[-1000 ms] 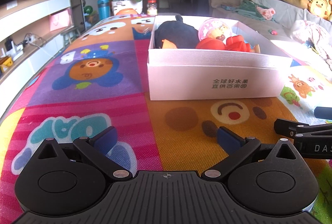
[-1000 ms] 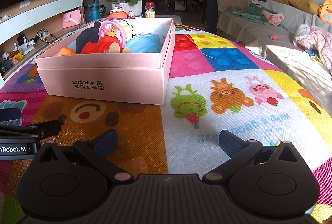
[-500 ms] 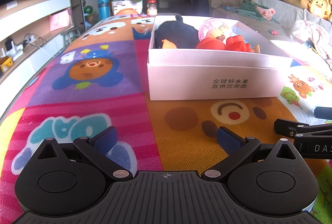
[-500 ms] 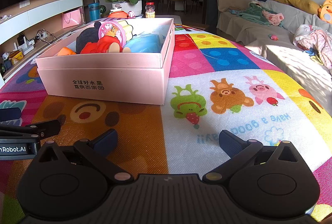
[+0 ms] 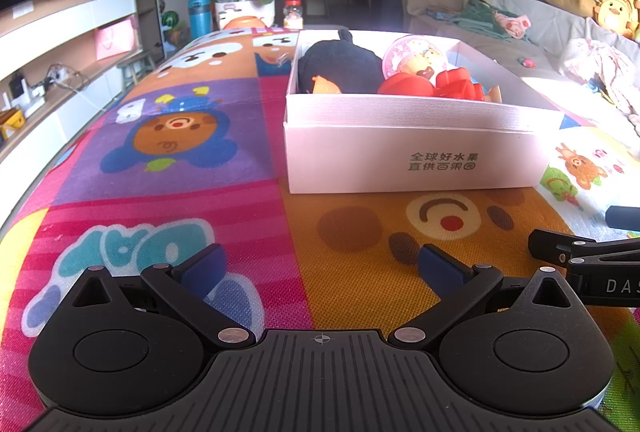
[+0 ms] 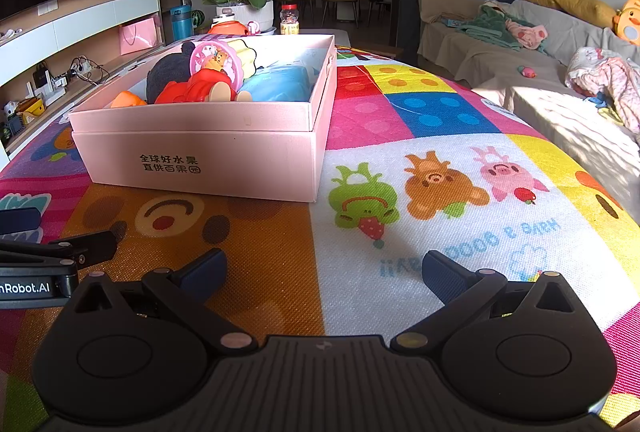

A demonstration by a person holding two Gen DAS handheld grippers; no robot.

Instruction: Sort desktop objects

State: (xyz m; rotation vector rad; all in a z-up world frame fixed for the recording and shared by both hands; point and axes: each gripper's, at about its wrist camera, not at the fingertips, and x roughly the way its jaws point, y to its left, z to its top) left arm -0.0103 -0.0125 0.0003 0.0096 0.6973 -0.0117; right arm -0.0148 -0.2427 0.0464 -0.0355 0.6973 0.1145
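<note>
1. Evidently, sorting looks finished: the toys (image 6: 200, 87) are seen inside the box (image 5: 400, 159), ahead of both sets of fingers.
2. The left gripper (image 5: 320, 268) and right gripper (image 6: 324, 268) are held spread and empty over the desk (image 6: 400, 272).
3. Next, nothing loose is seen; withdrawal is likely called for.

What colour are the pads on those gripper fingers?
Dark blue pads on black arms, clearest in the right wrist view.

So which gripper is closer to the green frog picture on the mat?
Right. The right gripper sits just behind the green frog picture; the left gripper is further off to its left.
</note>
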